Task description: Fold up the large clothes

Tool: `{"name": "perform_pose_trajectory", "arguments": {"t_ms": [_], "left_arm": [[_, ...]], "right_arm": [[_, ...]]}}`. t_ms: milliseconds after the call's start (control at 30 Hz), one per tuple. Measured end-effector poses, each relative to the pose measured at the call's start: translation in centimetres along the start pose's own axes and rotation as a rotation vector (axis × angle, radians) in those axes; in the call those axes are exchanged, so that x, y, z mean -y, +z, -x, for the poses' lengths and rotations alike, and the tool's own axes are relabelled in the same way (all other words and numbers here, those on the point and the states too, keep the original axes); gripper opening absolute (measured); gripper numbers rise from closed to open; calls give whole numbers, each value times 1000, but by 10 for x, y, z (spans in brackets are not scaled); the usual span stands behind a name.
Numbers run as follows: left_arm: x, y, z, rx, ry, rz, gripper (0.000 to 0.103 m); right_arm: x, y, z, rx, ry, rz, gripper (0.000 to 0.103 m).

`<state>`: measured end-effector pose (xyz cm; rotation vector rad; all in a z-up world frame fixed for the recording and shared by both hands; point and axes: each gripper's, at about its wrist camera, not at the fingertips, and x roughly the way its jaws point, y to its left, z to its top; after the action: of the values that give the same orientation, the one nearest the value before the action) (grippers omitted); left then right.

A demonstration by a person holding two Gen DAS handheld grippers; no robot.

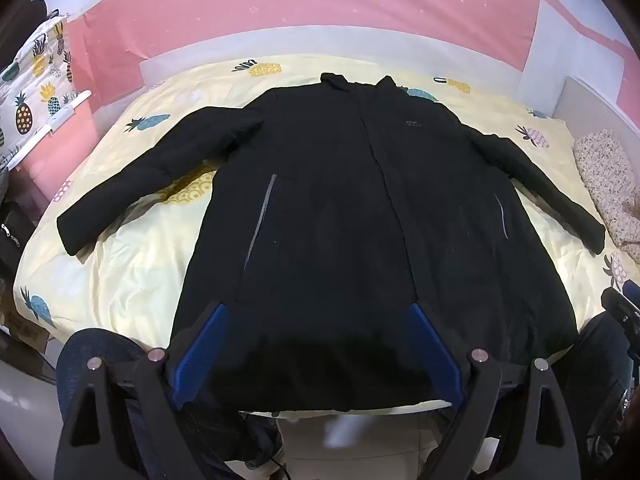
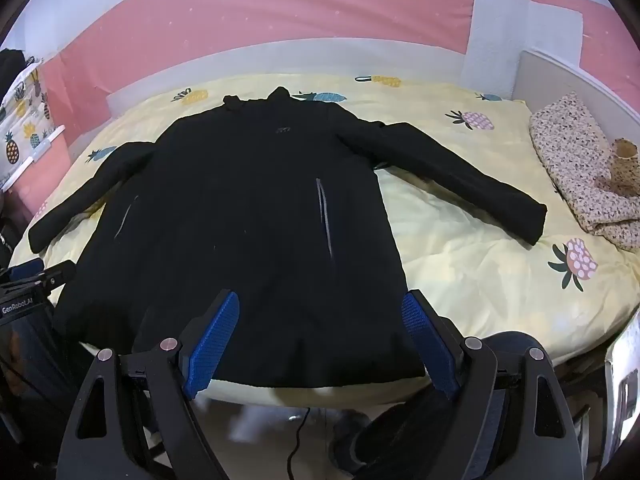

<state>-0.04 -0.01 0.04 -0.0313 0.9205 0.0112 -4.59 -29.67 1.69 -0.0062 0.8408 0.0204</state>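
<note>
A large black jacket (image 1: 328, 208) lies flat, front up, on the yellow pineapple bedspread (image 1: 132, 264), collar far, hem at the near bed edge, both sleeves spread out sideways. It also shows in the right wrist view (image 2: 240, 216). My left gripper (image 1: 318, 312) is open and empty, its blue pads (image 1: 200, 352) hovering over the hem's left part. My right gripper (image 2: 320, 300) is open and empty, its blue pads (image 2: 212, 344) over the hem's right part. The left gripper's body (image 2: 36, 276) shows at the right wrist view's left edge.
A folded floral cloth (image 2: 576, 168) lies on the bed at the far right. A pink wall (image 1: 320, 8) runs behind the bed. A pineapple-print cloth (image 1: 36, 76) hangs at the left. The person's knees (image 1: 96, 356) and the floor lie below the bed edge.
</note>
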Motion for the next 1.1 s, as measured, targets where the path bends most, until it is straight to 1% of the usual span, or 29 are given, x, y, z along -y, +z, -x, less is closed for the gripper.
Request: {"name": "perform_pose_trajectory", "arguments": {"t_ms": [67,267,300,533,1100], "left_arm": [[-1,0,0,-7,-15,7,92],[-9,2,-1,-12,-31,18,92],[-4,3,1,-7,-7,2,92],[-8,3,0,-8,-19,6,92],[-8,1,-2,-18,-13,19,92]], "right_arm": [[0,0,0,-4,5,-3,84],[0,-1,0,-3,6,1,84],[0,-1,0,-3,6,1,84],[-1,-1,-1,-3,2,1,84],[-9,-4,-6,-7,3,7,84]]}}
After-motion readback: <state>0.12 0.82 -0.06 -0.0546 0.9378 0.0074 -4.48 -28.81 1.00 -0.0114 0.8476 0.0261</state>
